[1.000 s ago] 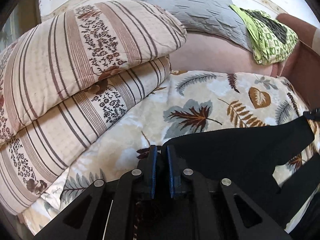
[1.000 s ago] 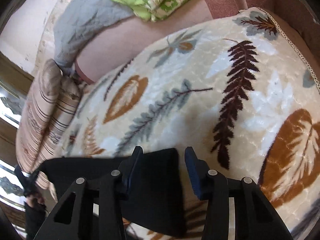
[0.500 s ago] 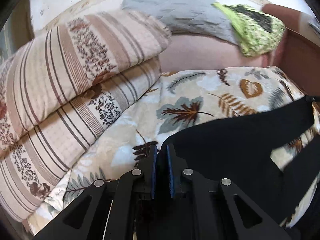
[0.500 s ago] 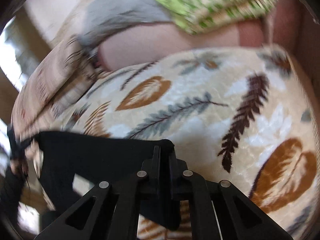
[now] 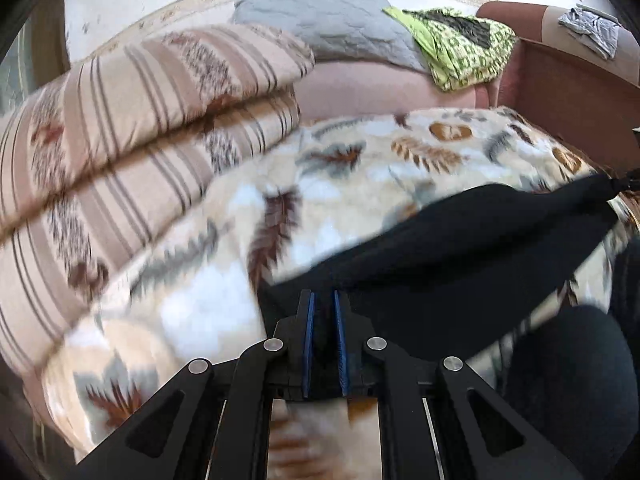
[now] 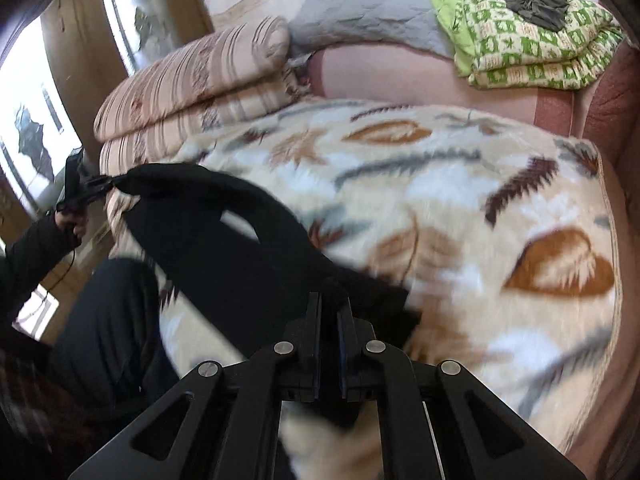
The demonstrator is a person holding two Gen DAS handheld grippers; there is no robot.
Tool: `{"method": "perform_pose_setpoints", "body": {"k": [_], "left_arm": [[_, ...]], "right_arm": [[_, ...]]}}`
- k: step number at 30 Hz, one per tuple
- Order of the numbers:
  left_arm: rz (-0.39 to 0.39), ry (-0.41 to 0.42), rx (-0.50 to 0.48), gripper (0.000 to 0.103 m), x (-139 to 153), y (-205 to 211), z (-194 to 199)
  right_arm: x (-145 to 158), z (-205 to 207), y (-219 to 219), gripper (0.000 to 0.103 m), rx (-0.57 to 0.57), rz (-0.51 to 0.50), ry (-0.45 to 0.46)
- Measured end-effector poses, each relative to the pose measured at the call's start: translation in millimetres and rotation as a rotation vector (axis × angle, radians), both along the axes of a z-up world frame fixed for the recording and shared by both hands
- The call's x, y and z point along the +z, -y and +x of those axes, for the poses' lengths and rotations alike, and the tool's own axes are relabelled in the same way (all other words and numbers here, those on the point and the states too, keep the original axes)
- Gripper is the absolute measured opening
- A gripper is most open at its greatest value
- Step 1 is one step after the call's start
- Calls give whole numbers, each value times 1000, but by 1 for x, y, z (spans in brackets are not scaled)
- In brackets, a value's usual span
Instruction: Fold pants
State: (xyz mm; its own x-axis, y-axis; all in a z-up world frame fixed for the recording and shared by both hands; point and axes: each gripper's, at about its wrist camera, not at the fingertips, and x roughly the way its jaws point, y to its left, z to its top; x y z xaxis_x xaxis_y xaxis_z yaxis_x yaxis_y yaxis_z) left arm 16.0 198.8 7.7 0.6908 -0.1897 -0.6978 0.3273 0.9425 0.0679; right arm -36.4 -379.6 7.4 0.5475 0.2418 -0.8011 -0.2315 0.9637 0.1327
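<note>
The black pants [image 5: 460,240] hang stretched between my two grippers above the leaf-patterned blanket [image 5: 360,168]. My left gripper [image 5: 322,304] is shut on one corner of the pants at the bottom centre of the left wrist view. My right gripper [image 6: 329,306] is shut on the other corner of the pants [image 6: 224,232]. In the right wrist view the left gripper [image 6: 102,184] shows at the far left, pinching the cloth. In the left wrist view the right gripper [image 5: 622,184] shows at the far right edge. The views are blurred.
Two striped pillows [image 5: 140,120] are stacked at the left of the bed. A grey pillow [image 5: 340,28] and a folded green patterned blanket [image 5: 460,48] lie at the back. A brown wooden bed side [image 5: 568,92] stands at the right. The person's dark-clad legs [image 6: 108,320] are near the bed edge.
My right gripper closed on the pants corner. Both grippers then lifted and pulled back, raising the pants off the blanket and stretching them between them.
</note>
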Motion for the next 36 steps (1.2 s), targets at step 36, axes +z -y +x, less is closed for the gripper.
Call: {"method": "perform_pose_setpoints", "body": {"k": [36], "left_arm": [[-298, -55, 262, 39, -42, 54, -64]], "right_arm": [[-55, 40, 21, 0, -208, -93, -82]]}}
